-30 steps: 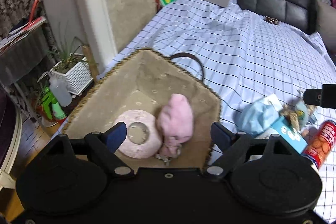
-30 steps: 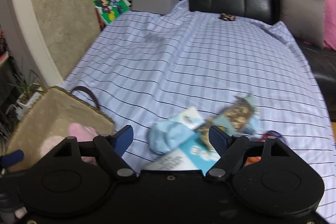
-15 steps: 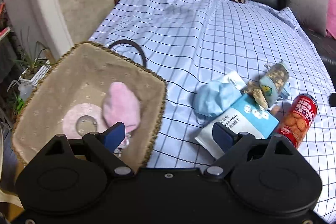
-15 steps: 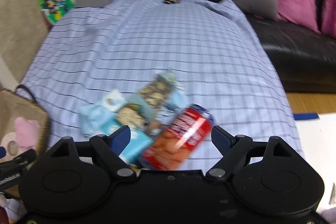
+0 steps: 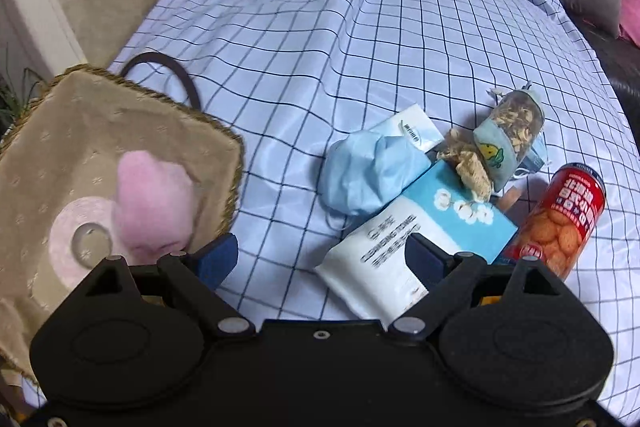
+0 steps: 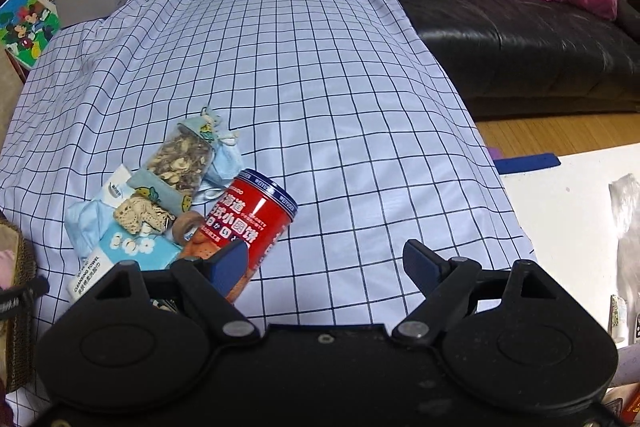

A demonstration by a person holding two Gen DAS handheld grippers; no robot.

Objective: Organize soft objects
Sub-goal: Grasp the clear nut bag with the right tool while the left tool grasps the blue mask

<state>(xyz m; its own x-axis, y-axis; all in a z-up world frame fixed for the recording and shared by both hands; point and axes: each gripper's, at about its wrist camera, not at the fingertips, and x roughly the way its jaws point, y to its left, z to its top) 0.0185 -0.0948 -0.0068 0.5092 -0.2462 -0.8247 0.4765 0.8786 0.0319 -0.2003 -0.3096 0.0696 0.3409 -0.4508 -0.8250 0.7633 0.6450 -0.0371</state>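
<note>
Swung right since the earlier frames: left gripper (image 5: 322, 257) off the basket (image 5: 224, 135) toward the pile, right gripper (image 6: 326, 261) past the pile to bare cloth (image 6: 320, 67). Jaws of both spread apart, gripping nothing. Inside basket: pink plush (image 5: 152, 203) against a pink roll (image 5: 76, 239). On cloth right of basket: blue mask (image 5: 368, 171) touching towel pack (image 5: 404, 243), pouch (image 5: 508, 131) atop, red can (image 6: 248, 227) lying alongside, by right gripper's left finger.
</note>
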